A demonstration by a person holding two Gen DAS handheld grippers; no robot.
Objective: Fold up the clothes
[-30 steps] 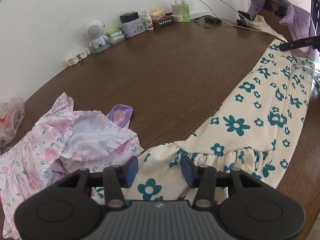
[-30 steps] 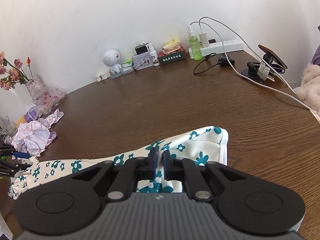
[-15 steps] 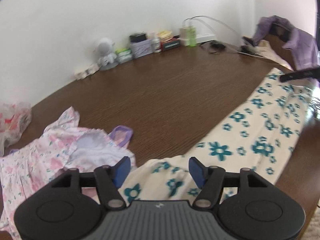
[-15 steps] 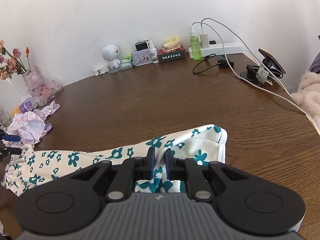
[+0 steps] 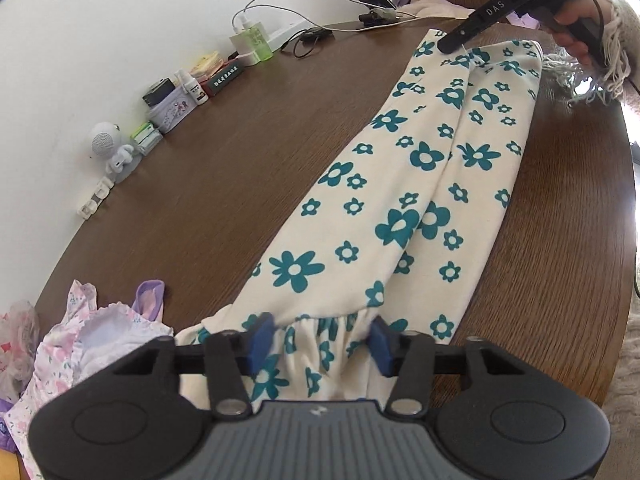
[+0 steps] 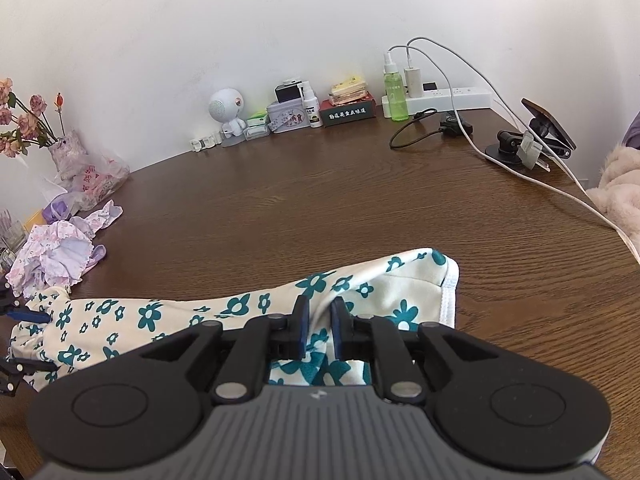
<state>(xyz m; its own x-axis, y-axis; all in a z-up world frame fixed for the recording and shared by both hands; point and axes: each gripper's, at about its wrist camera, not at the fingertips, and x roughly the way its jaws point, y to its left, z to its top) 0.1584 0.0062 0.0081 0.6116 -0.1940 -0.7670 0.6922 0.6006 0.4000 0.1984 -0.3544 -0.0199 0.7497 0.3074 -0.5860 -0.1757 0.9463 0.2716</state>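
While soft floral cloth (image 5: 400,200) drapes, wood-grain table (image 5: 240,152) shows.

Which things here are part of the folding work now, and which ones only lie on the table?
In use:
- cream floral garment
- left gripper, jaws closing around its gathered hem
- right gripper, shut on its other end

Lying about:
- pink floral clothes, perhaps folded later
- white speaker figure
- green bottle
- power strip
- phone stand
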